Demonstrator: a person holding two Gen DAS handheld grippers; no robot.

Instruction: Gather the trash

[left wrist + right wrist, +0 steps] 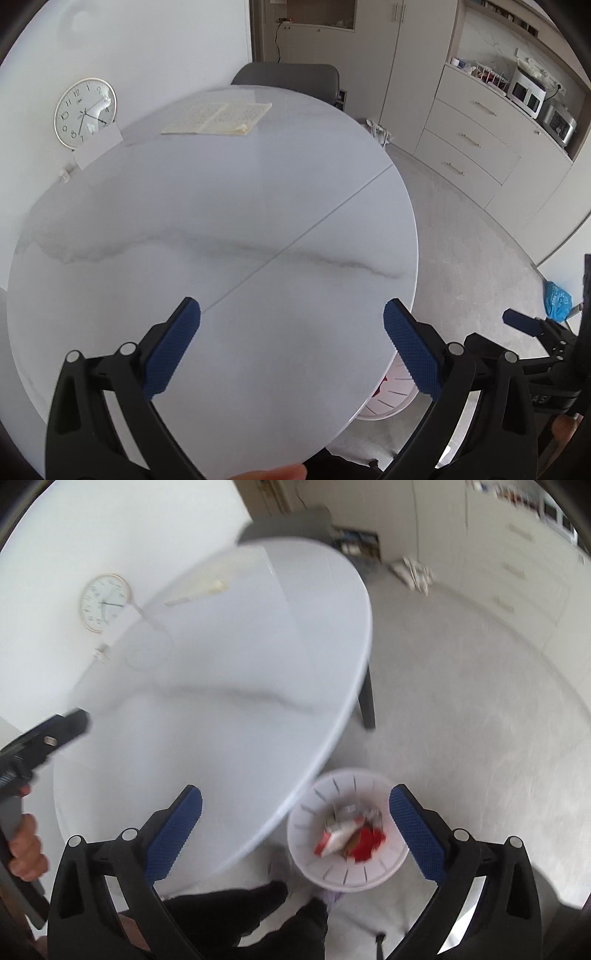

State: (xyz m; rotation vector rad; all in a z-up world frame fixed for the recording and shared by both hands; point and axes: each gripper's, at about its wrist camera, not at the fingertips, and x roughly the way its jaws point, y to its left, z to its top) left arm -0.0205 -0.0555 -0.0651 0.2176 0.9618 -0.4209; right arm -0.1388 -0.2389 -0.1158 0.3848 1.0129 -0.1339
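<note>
Two sets of jaws stand wide apart with nothing between them. The collected trash [349,840], red and white wrappers, lies in the white slotted bin [314,864] on the floor just beside the near rim of the round marble counter [221,720], and the right gripper [295,834] hangs directly above it, the bin sitting between its blue pads and nearer the right-hand one. The left gripper [291,343] points steeply down over the bare counter, further from the bin. No loose scrap shows on the marble apart from an open leaflet [218,118] at the far edge; whether that counts as trash I cannot tell. If it does, the left hand looks nearer.
</note>
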